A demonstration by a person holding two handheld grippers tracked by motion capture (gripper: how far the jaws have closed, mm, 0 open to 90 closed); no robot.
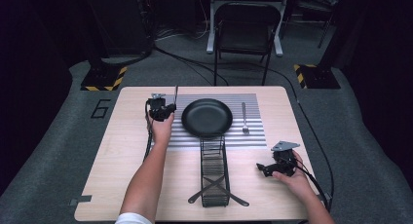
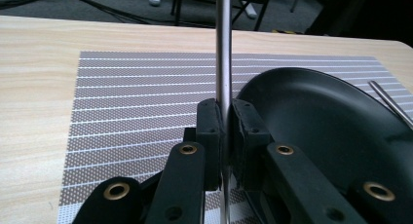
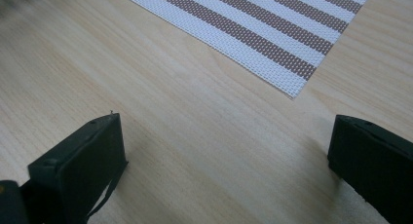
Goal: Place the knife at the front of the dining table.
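Note:
My left gripper [image 1: 164,110] [image 2: 225,118] is shut on a thin silver utensil handle [image 1: 175,94] [image 2: 223,48], which stands nearly upright between its jaws; the utensil's working end is hidden. It hovers over the left part of the striped placemat [image 1: 253,136] [image 2: 136,102], just left of the black plate [image 1: 207,118] [image 2: 331,126]. A silver fork [image 1: 244,118] [image 2: 389,100] lies on the mat to the right of the plate. My right gripper [image 1: 265,169] [image 3: 229,156] stands open low over bare wood at the table's front right, nothing between its jaws.
A black wire basket [image 1: 214,170] lies lengthwise from the plate toward the front edge, with two dark utensils [image 1: 238,200] crossed at its near end. A corner of the placemat [image 3: 272,34] lies ahead of the right gripper. A folding chair [image 1: 246,29] stands beyond the table.

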